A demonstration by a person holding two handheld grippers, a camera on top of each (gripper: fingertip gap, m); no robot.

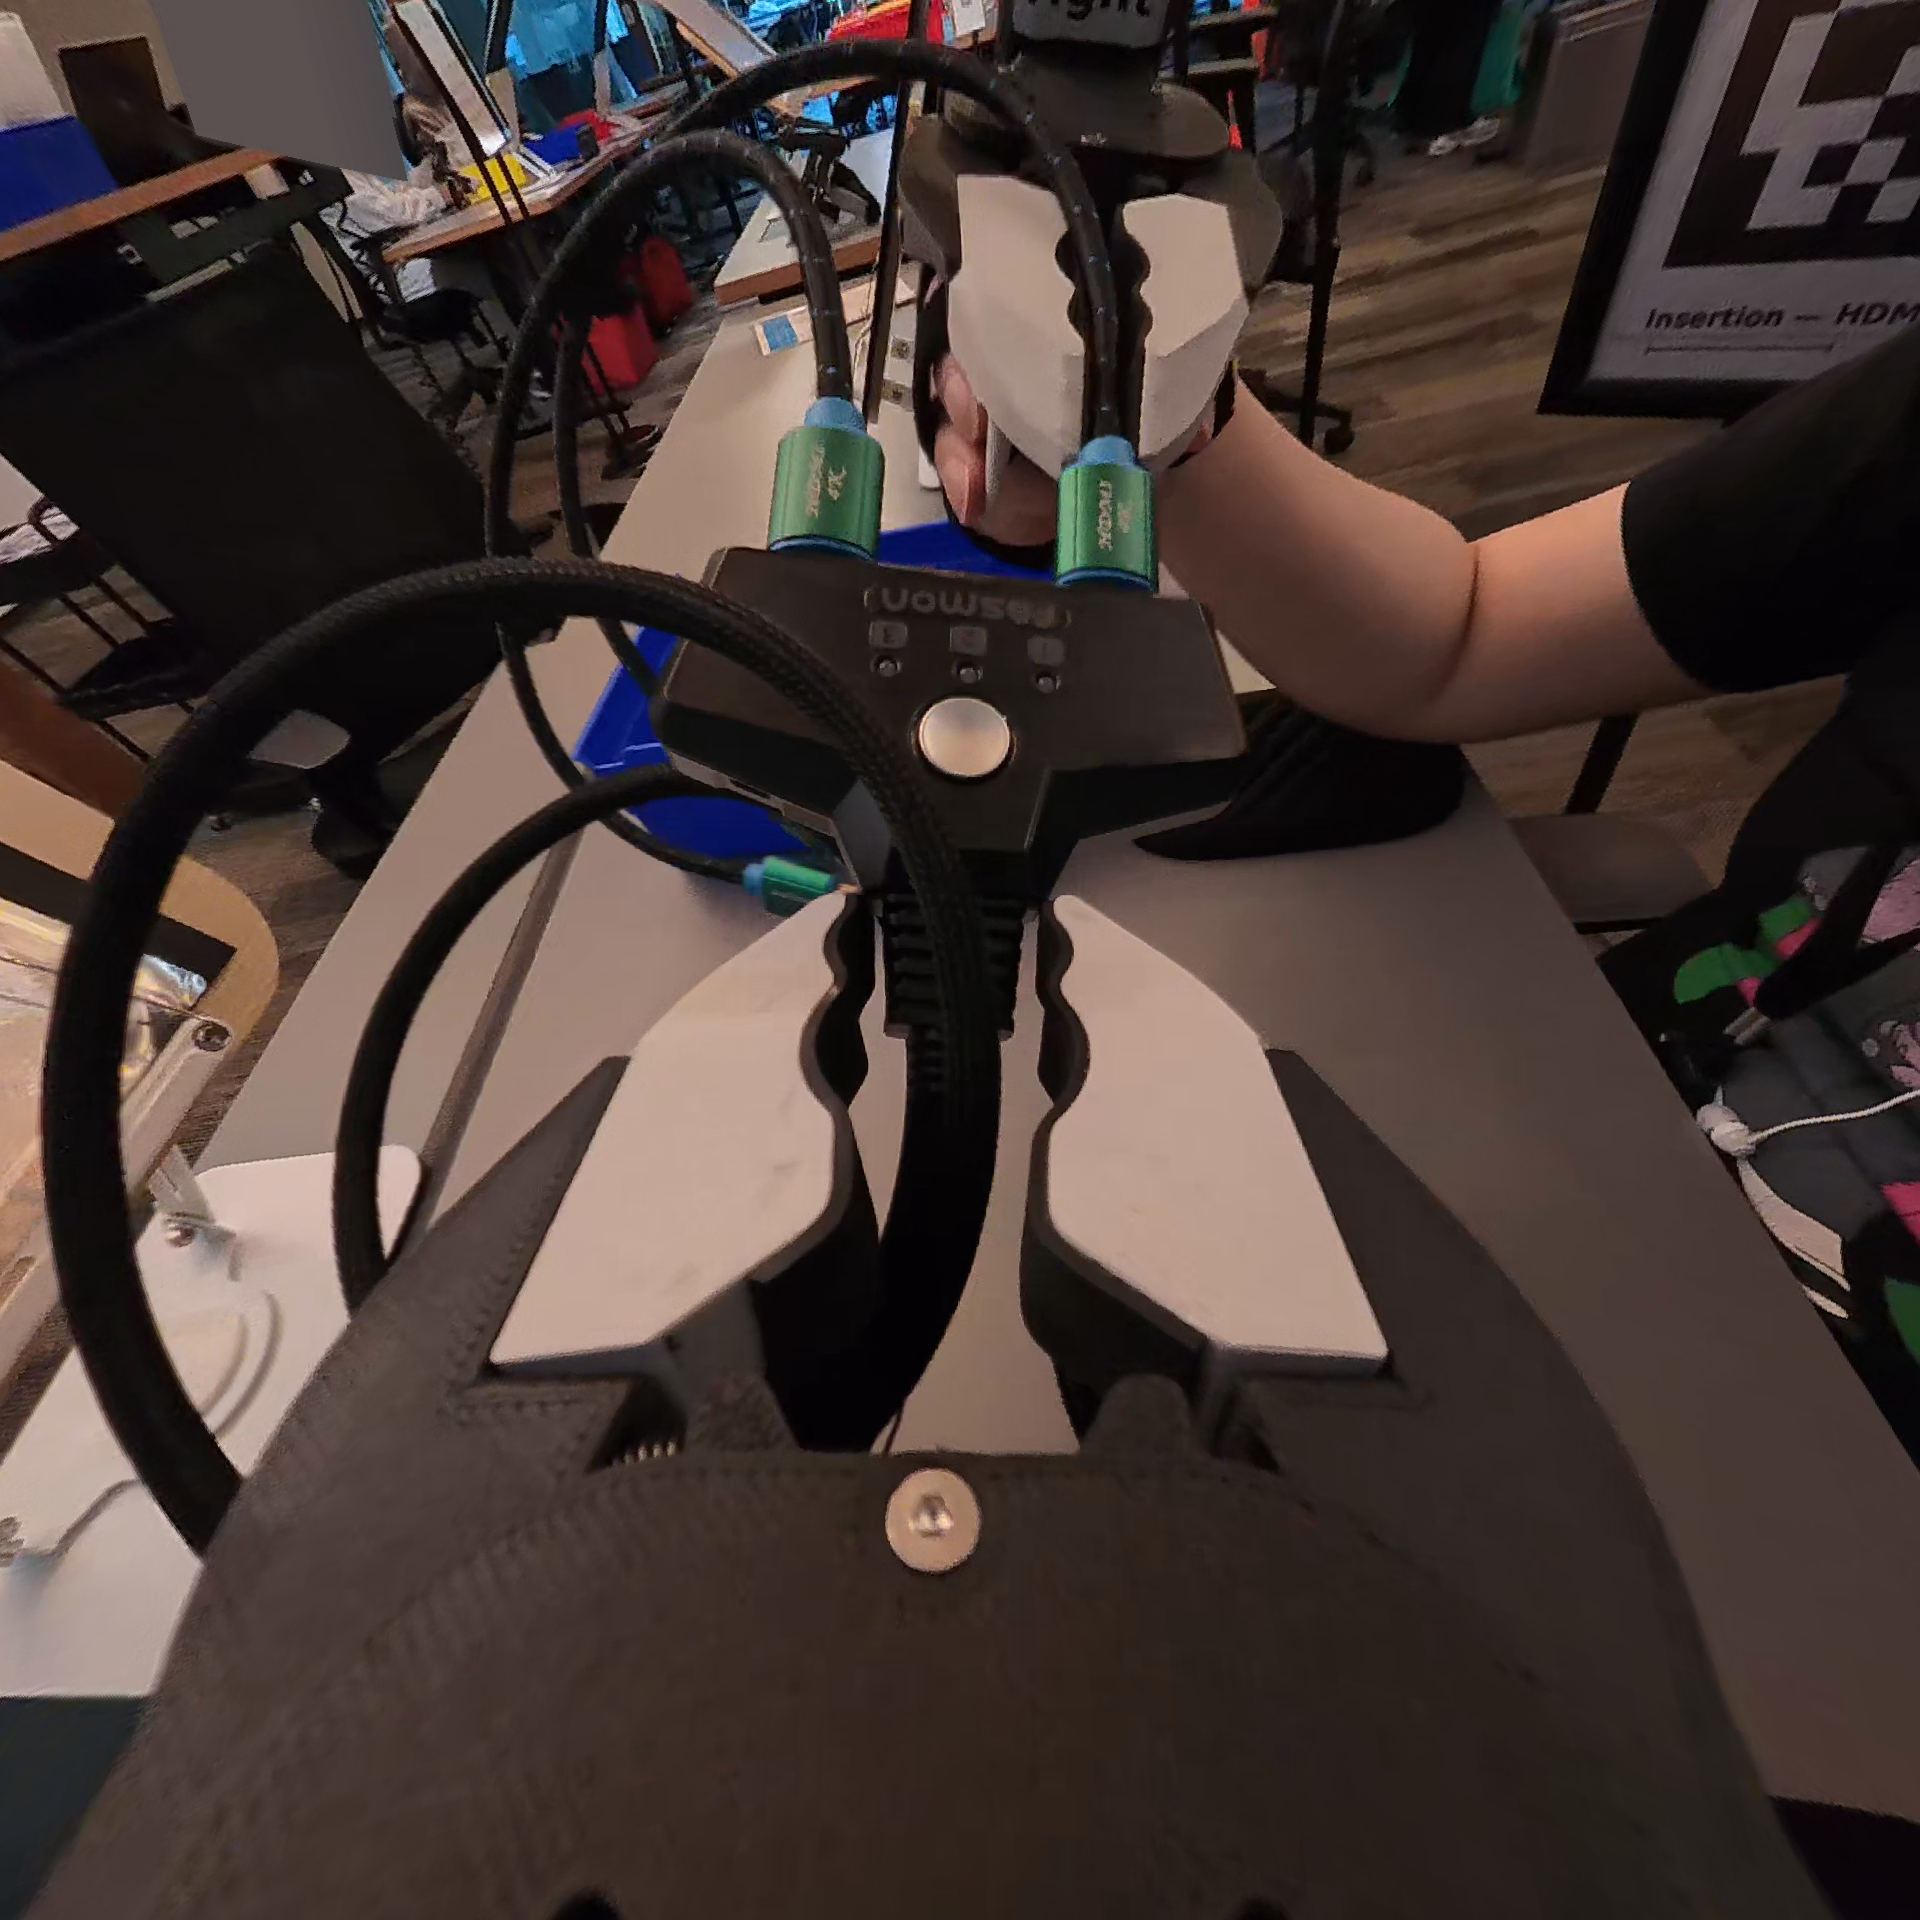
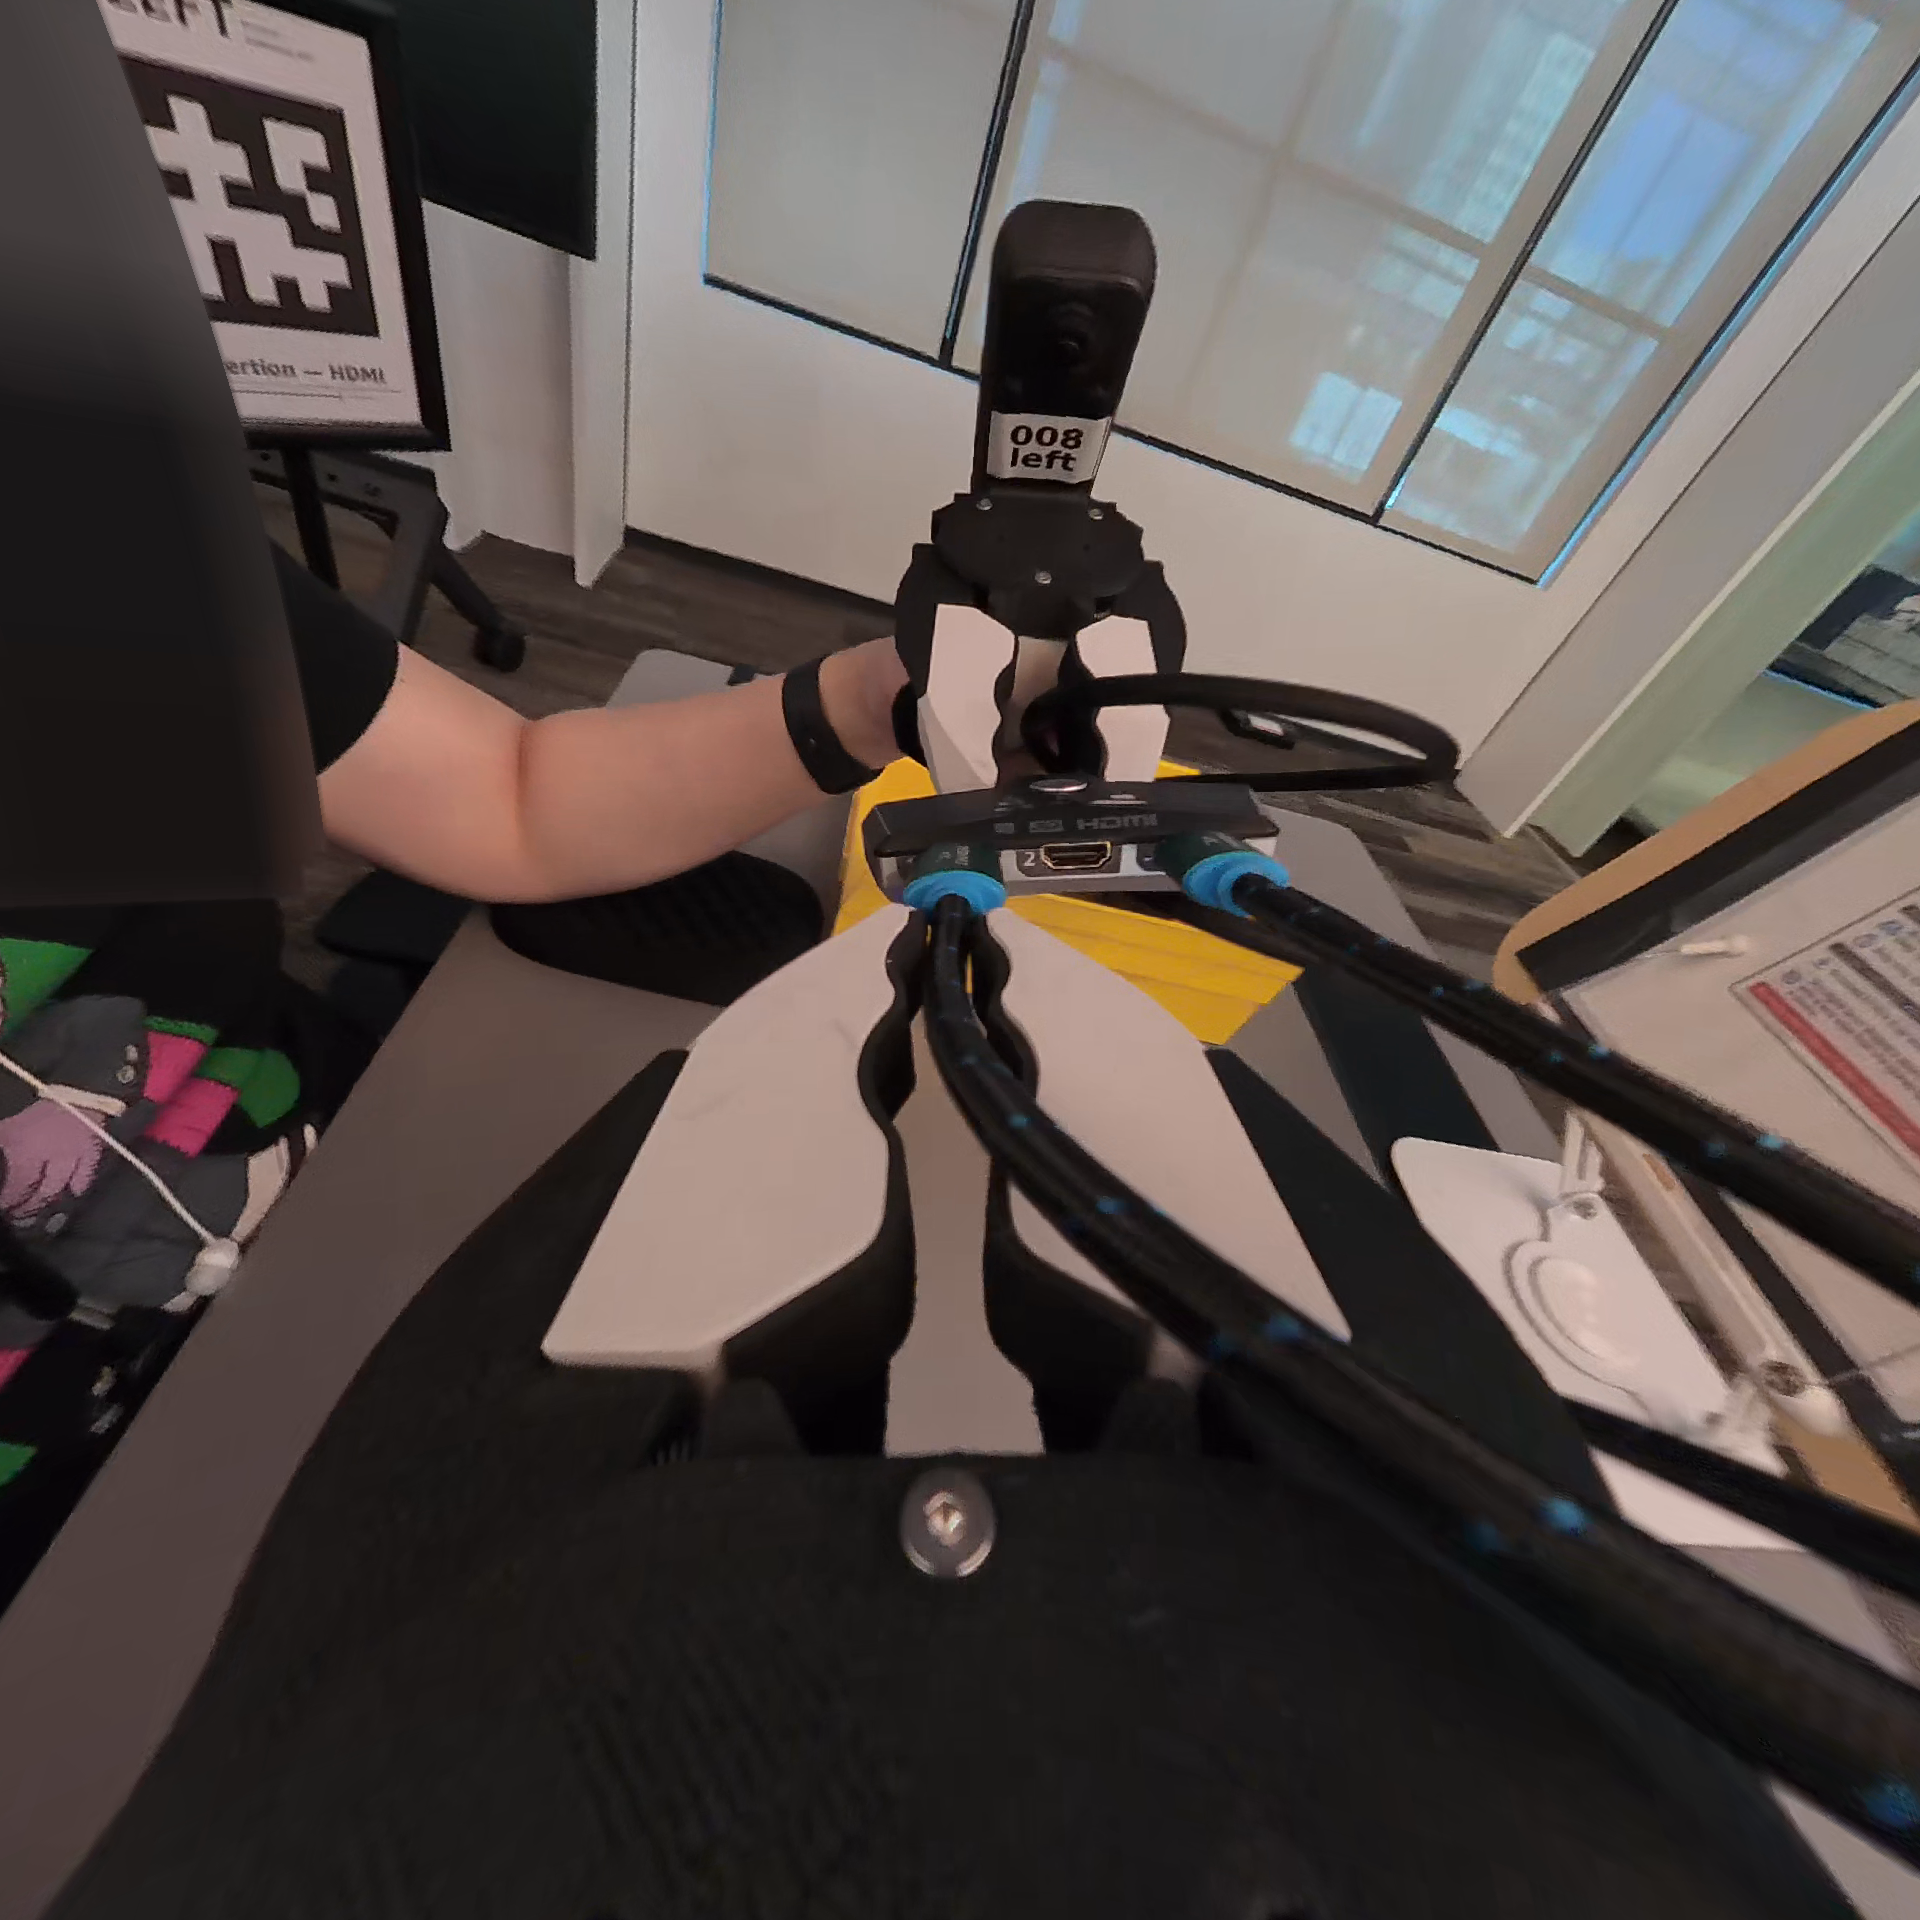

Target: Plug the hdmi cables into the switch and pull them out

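Note:
The black HDMI switch (image 1: 963, 665) hangs above the table, held by its tail. My left gripper (image 1: 948, 914) is shut on the switch's ribbed cable boot (image 1: 948, 977); it also shows in the right wrist view (image 2: 1039, 748). Two green HDMI plugs sit in the switch's far side, one on the left (image 1: 826, 488) and one on the right (image 1: 1107, 514). My right gripper (image 2: 951, 930) is shut on the braided cable just behind that right plug's blue collar (image 2: 951, 888). The middle port (image 2: 1075, 857) is empty. A third green plug (image 1: 795, 883) lies loose beside the switch.
A blue bin (image 1: 623, 748) and a yellow bin (image 2: 1143, 956) sit under the switch on the grey table (image 1: 1351, 1143). A black wrist pad (image 2: 665, 925) lies under the person's forearm. A white stand base (image 2: 1558, 1278) and a framed marker sign (image 1: 1766, 156) stand at the sides.

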